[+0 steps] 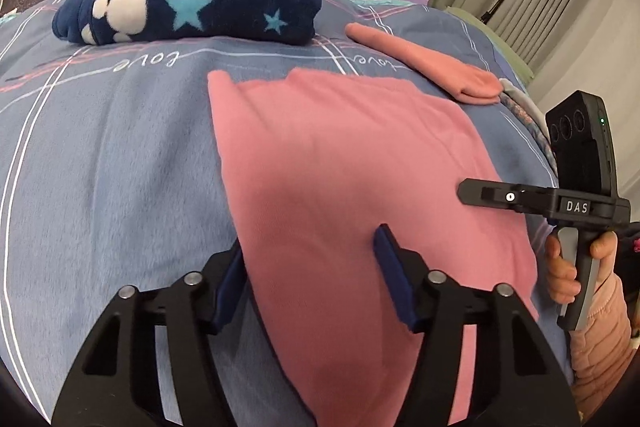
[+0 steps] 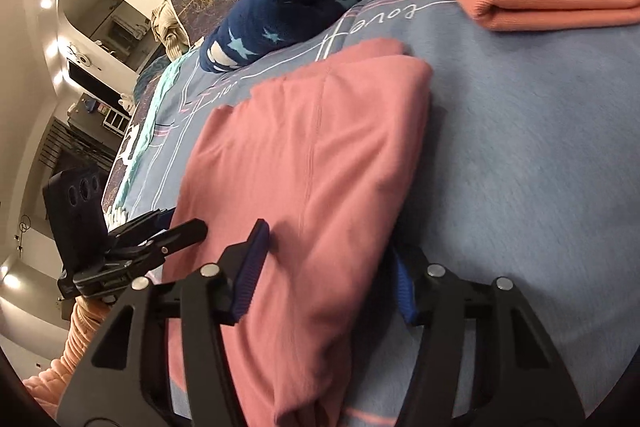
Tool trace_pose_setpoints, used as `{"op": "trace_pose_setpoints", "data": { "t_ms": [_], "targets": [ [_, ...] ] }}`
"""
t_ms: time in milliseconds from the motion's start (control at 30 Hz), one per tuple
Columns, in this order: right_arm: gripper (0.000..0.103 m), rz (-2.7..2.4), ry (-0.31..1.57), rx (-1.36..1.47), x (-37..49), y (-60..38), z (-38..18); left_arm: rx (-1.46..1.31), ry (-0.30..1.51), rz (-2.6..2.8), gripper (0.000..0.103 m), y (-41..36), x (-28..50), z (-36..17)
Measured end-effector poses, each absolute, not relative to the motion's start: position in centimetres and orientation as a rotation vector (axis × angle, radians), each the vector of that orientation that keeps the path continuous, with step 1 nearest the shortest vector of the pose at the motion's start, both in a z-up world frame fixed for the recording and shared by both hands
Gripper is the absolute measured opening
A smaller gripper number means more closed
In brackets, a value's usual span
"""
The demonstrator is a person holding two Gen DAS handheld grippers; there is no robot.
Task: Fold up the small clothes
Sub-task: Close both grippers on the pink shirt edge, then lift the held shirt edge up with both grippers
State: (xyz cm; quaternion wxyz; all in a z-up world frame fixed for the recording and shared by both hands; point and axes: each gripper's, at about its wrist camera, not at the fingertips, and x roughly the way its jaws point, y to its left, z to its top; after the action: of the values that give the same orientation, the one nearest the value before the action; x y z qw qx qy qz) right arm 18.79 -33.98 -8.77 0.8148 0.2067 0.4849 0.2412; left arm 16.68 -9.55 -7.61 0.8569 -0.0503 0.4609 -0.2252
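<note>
My left tool (image 1: 316,279) points steeply down, its jaws standing apart — one blue pad (image 1: 390,267) lies over the pink cloth (image 1: 360,167), the other sits at the cloth's left edge, and I cannot tell whether they press on it. My right tool (image 2: 326,279) is tilted down too, jaws apart astride the same cloth, one pad (image 2: 250,267) resting on top. From the left wrist view, my right hand (image 1: 568,267) wraps its handle — fingers curled round the grip, a pink quilted sleeve (image 1: 600,347) behind it.
</note>
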Motion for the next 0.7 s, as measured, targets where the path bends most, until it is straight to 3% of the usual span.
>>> {"op": "trace_pose_setpoints", "data": {
  "t_ms": [133, 233, 267, 367, 700],
  "targets": [
    [0.041, 0.467, 1.011, 0.431, 19.1, -33.3, -8.7, -0.108, 0.959, -0.467, 0.057, -10.0, 17.4, -7.8],
    [0.025, 0.464, 0.984, 0.400, 18.5, -32.7, -7.9, -0.092, 0.947, -0.469, 0.041, -10.2, 17.3, -7.4],
    [0.022, 0.464, 0.972, 0.389, 18.3, -32.6, -7.6, -0.068, 0.926, -0.467, 0.031, -10.3, 16.9, -6.9],
    [0.021, 0.459, 0.911, 0.347, 16.9, -32.0, -5.9, -0.025, 0.857, -0.475, 0.023, -10.5, 15.5, -5.0],
    [0.020, 0.441, 0.630, 0.236, 9.0, -32.2, 3.3, 0.051, 0.618, -0.516, 0.022, -12.0, 9.2, 3.0]
  ]
}}
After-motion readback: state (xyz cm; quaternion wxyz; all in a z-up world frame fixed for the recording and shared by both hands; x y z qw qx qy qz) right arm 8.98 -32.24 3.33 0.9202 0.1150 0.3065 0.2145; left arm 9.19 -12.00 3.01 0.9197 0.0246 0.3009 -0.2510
